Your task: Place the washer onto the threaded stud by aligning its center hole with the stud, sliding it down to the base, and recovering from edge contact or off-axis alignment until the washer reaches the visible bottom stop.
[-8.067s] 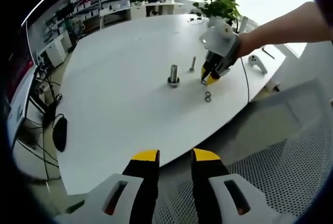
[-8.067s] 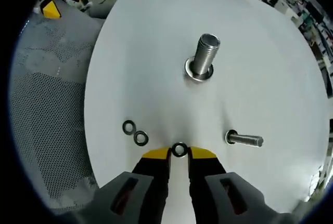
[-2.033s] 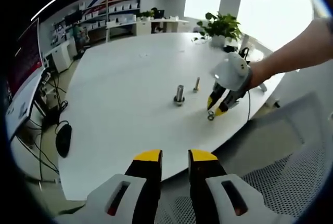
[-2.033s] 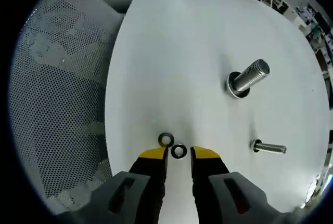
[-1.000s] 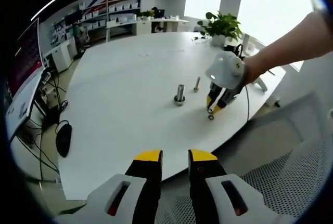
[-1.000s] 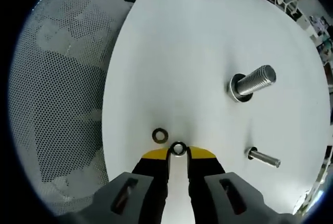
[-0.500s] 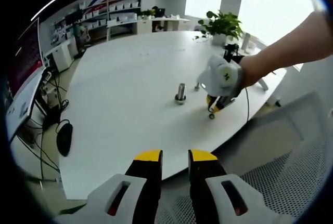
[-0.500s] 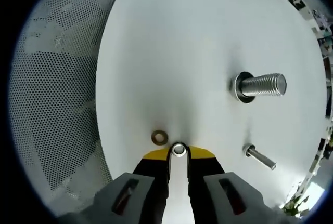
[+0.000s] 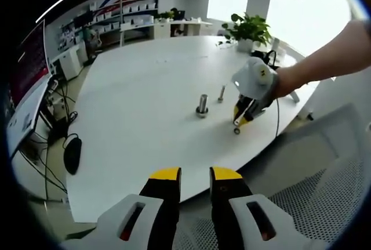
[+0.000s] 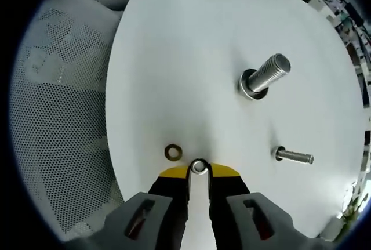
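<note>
Two washers and two studs on the white table, listed left to right as my right gripper view has them.

1. Spare washer: flat on the table, just beside my right gripper's tips, to their left. Not held.
2. Washer in hand: pinched on edge between the yellow tips of my right gripper, jaws drawn narrow around it. Whether it is lifted clear of the table or touching it I cannot tell from this angle.
3. Large threaded stud: ahead and to the right of the held washer, well apart from it. It already carries a ring at its base. Its long axis looks tilted up and right here, which I take to be lens lean rather than a real tilt.
4. Small threaded stud: right of the tips, nearer than the large one, axis pointing right.

Relation that matters: both studs lie to the right of the washer, so the carry goes rightward and the hole must turn square to the stud's axis.

My left gripper hangs off the table edge, jaws a little apart, holding nothing, far from the studs; the right gripper is the nearer. The left gripper view adds that both studs stand upright, with the right gripper low beside them.
</note>
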The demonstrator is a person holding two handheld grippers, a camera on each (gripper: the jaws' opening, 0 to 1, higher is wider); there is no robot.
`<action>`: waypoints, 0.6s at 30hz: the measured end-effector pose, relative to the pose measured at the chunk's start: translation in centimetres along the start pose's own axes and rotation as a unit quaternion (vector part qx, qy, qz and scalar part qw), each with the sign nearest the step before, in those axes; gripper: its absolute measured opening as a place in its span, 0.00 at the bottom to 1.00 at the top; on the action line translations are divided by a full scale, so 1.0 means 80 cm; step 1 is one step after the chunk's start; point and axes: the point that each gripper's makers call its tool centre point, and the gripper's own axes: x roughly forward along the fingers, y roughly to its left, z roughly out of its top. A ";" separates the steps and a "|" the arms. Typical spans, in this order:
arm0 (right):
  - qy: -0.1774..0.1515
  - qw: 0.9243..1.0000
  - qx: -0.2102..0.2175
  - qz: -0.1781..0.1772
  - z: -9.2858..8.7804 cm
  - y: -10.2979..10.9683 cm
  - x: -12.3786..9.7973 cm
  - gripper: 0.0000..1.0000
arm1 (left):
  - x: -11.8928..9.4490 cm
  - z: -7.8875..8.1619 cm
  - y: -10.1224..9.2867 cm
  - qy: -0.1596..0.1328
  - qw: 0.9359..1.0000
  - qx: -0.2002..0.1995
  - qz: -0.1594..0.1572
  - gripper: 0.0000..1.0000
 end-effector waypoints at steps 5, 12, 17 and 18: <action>-0.031 0.997 0.071 -0.002 -0.007 -0.016 -0.011 0.13 | 0.000 0.000 -0.001 0.001 1.000 0.001 -0.001 0.17; -0.055 0.992 0.112 -0.019 -0.017 -0.046 -0.030 0.13 | 0.000 -0.001 -0.001 0.004 1.000 0.003 -0.001 0.17; -0.072 0.989 0.122 -0.038 -0.018 -0.069 -0.041 0.13 | 0.000 -0.002 -0.002 0.005 1.000 0.003 -0.002 0.17; -0.075 0.988 0.125 -0.041 -0.017 -0.071 -0.044 0.13 | 0.000 -0.001 -0.002 0.005 1.000 0.003 -0.002 0.17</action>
